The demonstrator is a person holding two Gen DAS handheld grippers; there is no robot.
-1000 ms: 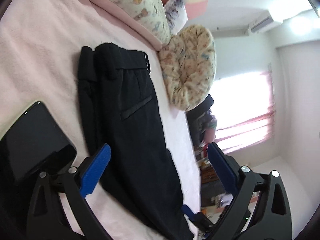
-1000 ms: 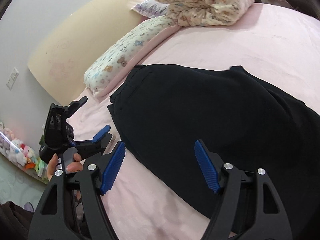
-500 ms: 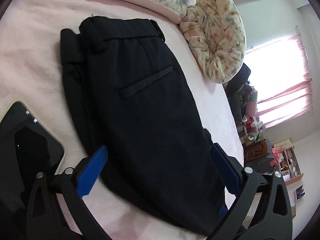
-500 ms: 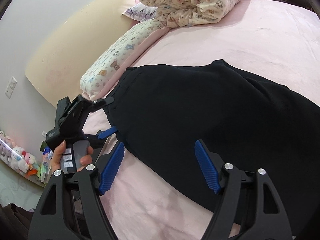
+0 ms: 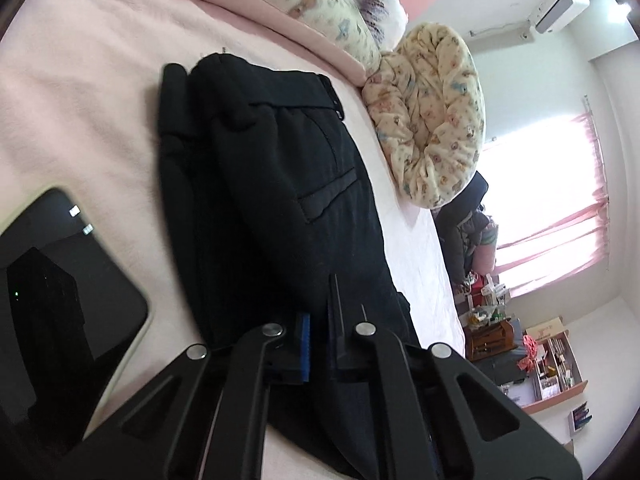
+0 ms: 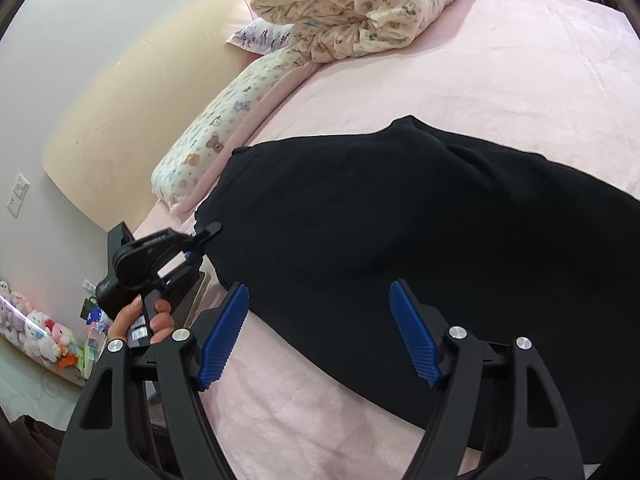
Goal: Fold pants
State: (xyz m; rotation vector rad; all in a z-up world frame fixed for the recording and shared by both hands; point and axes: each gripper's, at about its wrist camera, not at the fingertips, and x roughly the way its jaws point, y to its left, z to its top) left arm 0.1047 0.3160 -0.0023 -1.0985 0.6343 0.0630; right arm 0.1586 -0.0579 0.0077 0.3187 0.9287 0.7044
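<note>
Pants: black pants (image 5: pixel 276 200) lie flat on the pink bed (image 5: pixel 80 92), waistband toward the pillows at 12 o'clock, legs running back toward the person.
Left hand-held gripper: the left hand-held gripper (image 5: pixel 316 344) has its blue pads pressed together, pinching the near edge of the pants.
Right hand-held gripper: the right hand-held gripper (image 6: pixel 320 332) is spread wide over the pants' edge, pads clear of the cloth.
Tablet: a dark tablet (image 5: pixel 60 300) lies at 9 o'clock of the pants.
Bedding: a patterned pillow (image 5: pixel 320 4) and a rolled quilt (image 5: pixel 432 120) sit beyond the waistband.
</note>
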